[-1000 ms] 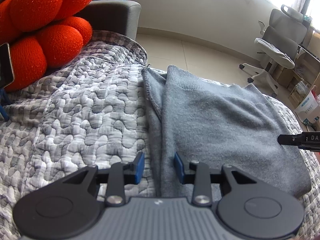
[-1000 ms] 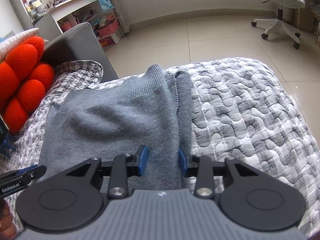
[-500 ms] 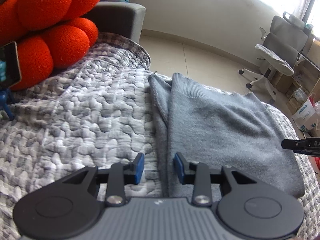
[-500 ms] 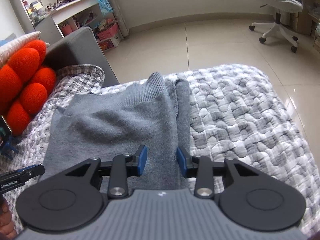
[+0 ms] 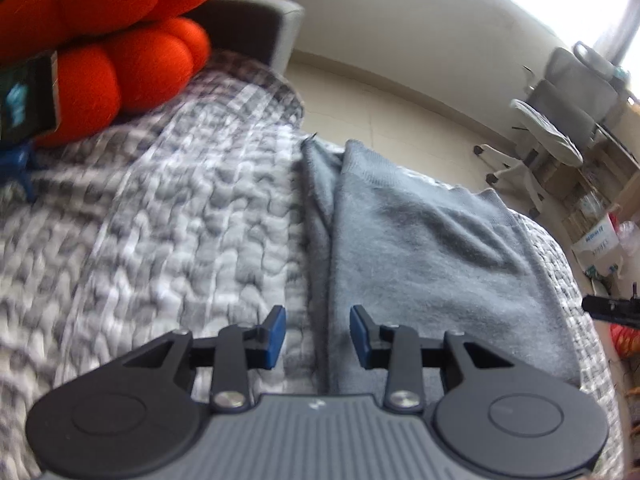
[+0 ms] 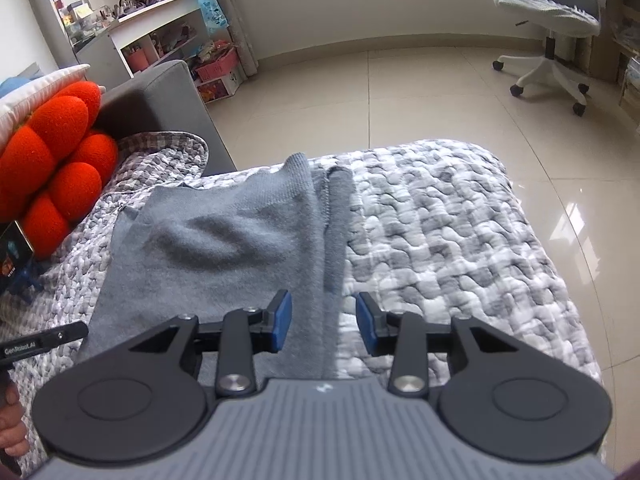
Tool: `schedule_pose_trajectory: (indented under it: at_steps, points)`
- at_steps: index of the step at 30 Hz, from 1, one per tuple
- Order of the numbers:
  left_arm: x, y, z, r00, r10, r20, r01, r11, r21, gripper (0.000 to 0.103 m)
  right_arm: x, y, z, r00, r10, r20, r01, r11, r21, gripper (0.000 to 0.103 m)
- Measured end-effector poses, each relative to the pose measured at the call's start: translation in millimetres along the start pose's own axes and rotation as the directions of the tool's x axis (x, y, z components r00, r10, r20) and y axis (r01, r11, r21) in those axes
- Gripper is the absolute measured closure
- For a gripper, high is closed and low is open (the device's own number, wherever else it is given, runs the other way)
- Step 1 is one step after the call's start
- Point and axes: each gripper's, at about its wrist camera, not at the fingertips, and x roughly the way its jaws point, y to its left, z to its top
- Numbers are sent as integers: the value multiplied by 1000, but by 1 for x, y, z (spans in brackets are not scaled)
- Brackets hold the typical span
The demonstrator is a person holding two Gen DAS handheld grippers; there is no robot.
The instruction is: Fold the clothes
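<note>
Both grippers hover released over a grey sweater on a quilted bed.
The left gripper (image 5: pixel 317 332) and right gripper (image 6: pixel 323 322) straddle opposite side folds of the sweater (image 6: pixel 224 248); orange cushions (image 6: pixel 56 152) lie beyond, office chair (image 6: pixel 548 28) farther off.

- Right gripper (image 6: pixel 323 322) at bottom centre, jaws apart with a clear gap, blue pads (image 6: pixel 280 320) holding nothing.
- Grey sweater (image 6: pixel 216 248) lies partly folded on the grey-white quilted cover (image 6: pixel 440 240), centre-left of frame; its right folded edge runs down into the gap between the pads.
- Ribbed hem at the top end of the sweater, mid-frame.
- Left gripper (image 6: pixel 44 342): only a black tip at the left edge, just beside the sweater's left side; state unclear.
- Orange knot cushion (image 6: pixel 56 152) at left, against a grey sofa arm (image 6: pixel 160 92).
- Shelves (image 6: pixel 160 28) upper left, office chair (image 6: pixel 548 28) upper right on tiled floor (image 6: pixel 400 92).
</note>
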Motion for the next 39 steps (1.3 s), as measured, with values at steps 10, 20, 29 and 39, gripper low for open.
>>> schedule_pose_trajectory:
  at_steps: [10,20,29,39]
  points:
    - [-26,6,-44,996,-83,-15,80,988,-129,60,-20,-4,-22,998,55,-21,-54,997,49,53]
    - [-28,27,-50,958,-285,17,271,892,-361,52,-28,-38,-54,972,233,-38,-206,917,342,47]
    - [-14,24,-51,944,-328,7,301,857,-418,46,-6,-50,-62,957,277,-83,-204,850,486,46]
    - [2,20,-49,959,-282,-7,253,869,-425,45,1,-55,-65,951,298,-79,-212,818,534,46]
